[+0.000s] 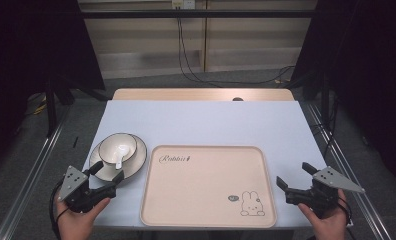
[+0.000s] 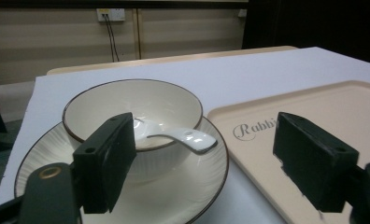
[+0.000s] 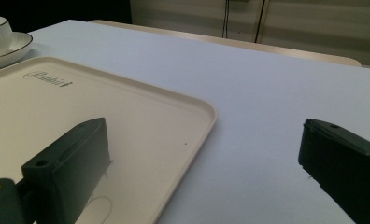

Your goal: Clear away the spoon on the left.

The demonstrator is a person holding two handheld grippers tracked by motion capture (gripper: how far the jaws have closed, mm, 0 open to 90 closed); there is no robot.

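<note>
Both grippers, left gripper [image 1: 105,181] and right gripper [image 1: 292,182], hover with jaws wide and empty. Guessing the cream ceramic bowl [image 1: 117,148] with its white spoon [image 1: 120,158], sitting on the ribbed plate [image 1: 134,167] left of the beige rabbit tray [image 1: 206,200], goes first, so pinch the rim, not the spoon.

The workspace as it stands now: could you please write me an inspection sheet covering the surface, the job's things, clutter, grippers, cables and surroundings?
Surface: white table top, with a wooden strip showing at the far edge.
Job's things: beige rabbit tray lies empty at centre front; a bowl stands on a plate left of the tray, with a white spoon lying in the bowl, its handle over the rim.
Clutter: nothing seen.
Grippers: left claw open, close beside the plate; right claw open, right of the tray; neither holds anything.
Cables: black leads hang down the far wall and run along the floor.
Surroundings: dark curtains on both sides, grey floor.
</note>
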